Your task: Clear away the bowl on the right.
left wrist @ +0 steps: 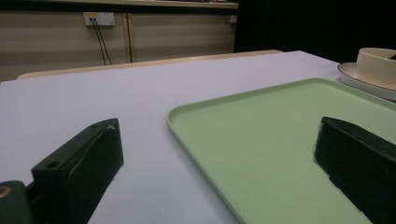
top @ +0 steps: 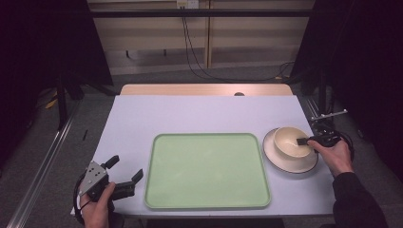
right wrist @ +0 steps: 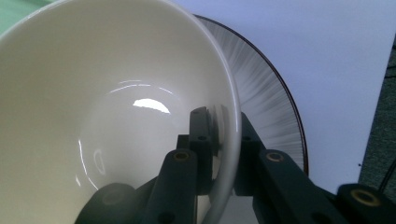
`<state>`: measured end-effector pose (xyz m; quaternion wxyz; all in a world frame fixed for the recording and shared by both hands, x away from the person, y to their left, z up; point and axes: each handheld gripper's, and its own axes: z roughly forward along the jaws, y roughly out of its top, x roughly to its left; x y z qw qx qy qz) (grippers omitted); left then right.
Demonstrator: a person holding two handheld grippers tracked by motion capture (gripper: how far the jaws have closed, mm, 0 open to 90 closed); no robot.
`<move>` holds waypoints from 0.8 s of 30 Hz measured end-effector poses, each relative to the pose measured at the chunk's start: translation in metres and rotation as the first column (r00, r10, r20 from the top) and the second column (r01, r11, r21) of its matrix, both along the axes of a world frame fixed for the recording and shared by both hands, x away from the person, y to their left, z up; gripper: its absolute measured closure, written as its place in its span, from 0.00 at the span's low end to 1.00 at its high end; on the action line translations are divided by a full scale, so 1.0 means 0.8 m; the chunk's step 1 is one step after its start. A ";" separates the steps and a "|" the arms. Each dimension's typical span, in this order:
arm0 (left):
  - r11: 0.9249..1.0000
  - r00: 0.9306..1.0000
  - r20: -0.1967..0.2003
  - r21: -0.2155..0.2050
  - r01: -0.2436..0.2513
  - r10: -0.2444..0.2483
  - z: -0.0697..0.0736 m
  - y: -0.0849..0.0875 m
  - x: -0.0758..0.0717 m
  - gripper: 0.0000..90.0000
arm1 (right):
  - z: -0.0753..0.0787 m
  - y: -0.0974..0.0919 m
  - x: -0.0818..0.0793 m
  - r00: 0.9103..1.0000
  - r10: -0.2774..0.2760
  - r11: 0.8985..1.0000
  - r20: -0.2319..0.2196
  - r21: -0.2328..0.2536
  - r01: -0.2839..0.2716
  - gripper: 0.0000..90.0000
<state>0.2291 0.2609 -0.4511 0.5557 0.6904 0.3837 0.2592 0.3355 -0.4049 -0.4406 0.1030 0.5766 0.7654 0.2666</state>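
Note:
A cream bowl [top: 290, 141] [right wrist: 107, 107] sits on a plate [top: 275, 160] [right wrist: 271, 98] with a dark rim, to the right of a green tray [top: 206, 171] [left wrist: 280, 130]. My right gripper [top: 305, 140] [right wrist: 223, 140] is shut on the bowl's right rim, one jaw inside and one outside. At the table's front left corner my left gripper [top: 127, 168] [left wrist: 215, 154] stands open just left of the tray, nothing between its jaws. The bowl [left wrist: 377, 65] and plate [left wrist: 359, 80] also show at the far right of the left gripper view.
The pale lilac table [top: 142, 118] has a wooden strip [top: 204, 89] along its far edge. Cables [top: 195, 61] hang down the wall behind it. Dark stands flank both sides of the table.

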 end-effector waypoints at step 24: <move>1.000 1.000 0.000 -0.003 -0.010 0.010 0.000 0.001 -0.001 0.02 | 0.008 -0.006 -0.005 1.000 -0.029 0.996 0.003 0.083 0.029 0.93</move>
